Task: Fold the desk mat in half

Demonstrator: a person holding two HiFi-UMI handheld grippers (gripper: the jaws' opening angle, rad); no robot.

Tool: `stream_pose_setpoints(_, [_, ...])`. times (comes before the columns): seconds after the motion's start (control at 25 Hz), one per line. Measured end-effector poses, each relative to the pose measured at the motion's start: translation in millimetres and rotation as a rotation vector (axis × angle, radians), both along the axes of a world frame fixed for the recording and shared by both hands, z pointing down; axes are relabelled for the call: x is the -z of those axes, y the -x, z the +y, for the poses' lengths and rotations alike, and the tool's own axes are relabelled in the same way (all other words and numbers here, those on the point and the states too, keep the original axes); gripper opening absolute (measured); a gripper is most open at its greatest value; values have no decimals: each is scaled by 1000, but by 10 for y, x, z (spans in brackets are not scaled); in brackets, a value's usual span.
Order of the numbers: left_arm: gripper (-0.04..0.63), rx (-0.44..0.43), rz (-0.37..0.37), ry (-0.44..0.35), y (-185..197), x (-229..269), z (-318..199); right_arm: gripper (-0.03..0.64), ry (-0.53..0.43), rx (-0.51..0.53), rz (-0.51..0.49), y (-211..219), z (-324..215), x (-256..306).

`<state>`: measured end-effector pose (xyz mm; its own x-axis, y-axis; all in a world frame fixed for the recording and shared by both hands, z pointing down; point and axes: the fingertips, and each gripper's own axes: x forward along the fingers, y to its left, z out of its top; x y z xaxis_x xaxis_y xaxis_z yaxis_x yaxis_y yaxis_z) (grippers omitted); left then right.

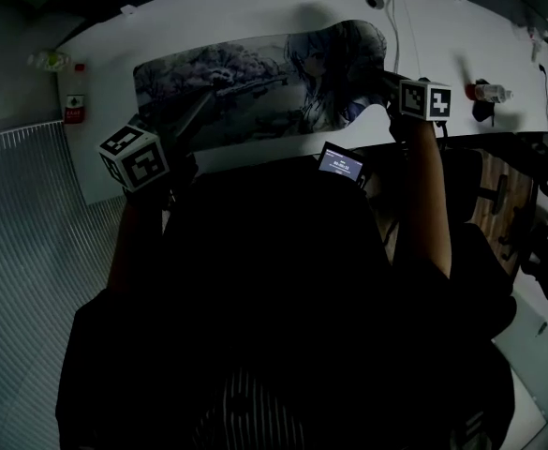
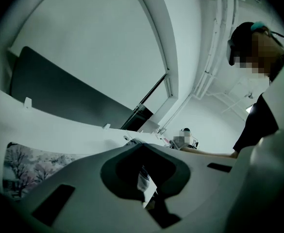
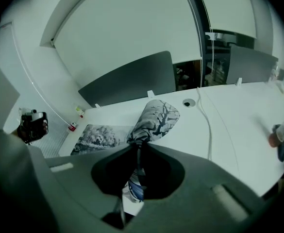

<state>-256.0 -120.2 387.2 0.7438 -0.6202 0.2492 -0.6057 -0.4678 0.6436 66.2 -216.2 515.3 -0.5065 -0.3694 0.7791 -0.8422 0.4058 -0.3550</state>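
Soft, matt, printed cloth desk mat (image 1: 245,87) on smooth white table (image 1: 255,12)

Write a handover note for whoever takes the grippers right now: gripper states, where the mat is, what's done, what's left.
Left gripper: shut on the desk mat, near its left front corner.
Right gripper: shut on the mat's right end, which is raised off the desk and curled.
The rest of the mat lies flat on the desk.
Done: both pinches made, right end up.
Left: no fold yet. Probably carry the held edge over to the opposite edge, line up, lay down, release.
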Motion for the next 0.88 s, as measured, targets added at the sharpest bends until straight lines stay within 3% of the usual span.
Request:
stream_pose_setpoints(0.52, [8, 58, 63, -3, 1257, -57, 267, 28, 20, -128, -347, 1246, 62, 444])
stream_pose_setpoints(0.88, [8, 145, 102, -6, 1909, -66, 356, 28, 82, 5, -477, 2444, 117, 731])
